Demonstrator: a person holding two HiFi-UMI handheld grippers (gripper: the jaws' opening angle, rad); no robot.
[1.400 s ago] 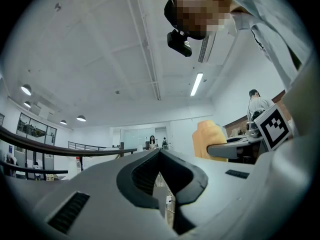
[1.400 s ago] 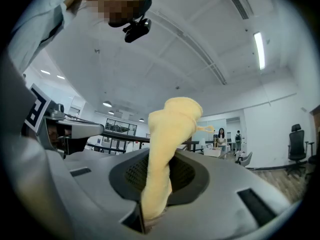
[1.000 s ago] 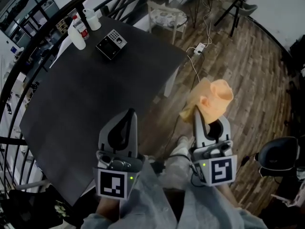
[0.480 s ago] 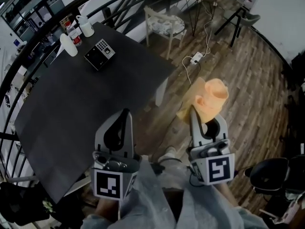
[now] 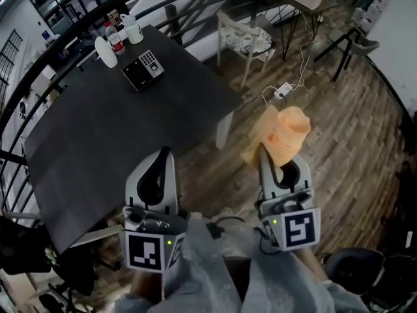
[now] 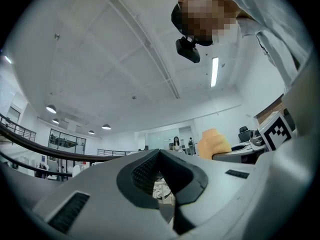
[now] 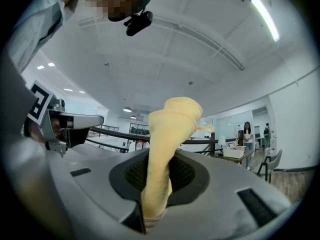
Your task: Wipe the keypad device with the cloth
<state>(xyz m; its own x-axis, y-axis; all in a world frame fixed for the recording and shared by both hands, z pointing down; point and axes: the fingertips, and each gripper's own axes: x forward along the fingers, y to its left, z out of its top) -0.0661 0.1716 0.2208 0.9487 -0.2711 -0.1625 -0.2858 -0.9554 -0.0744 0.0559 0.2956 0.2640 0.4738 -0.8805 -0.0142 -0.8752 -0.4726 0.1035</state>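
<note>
Your right gripper (image 5: pixel 266 158) has its fingers clamped on the orange cloth (image 5: pixel 285 130), which is bunched above them. Your left gripper (image 5: pixel 164 154) has its fingers closed on nothing. The keypad device (image 5: pixel 143 70) lies upper left on the desk (image 5: pixel 98 149), its long axis diagonal and its keys toward the upper right. It sits slightly further right than half a second ago.

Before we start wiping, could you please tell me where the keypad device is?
In the head view, the keypad device lies upper left, at the far end of the table, beside the white bottles.
</note>
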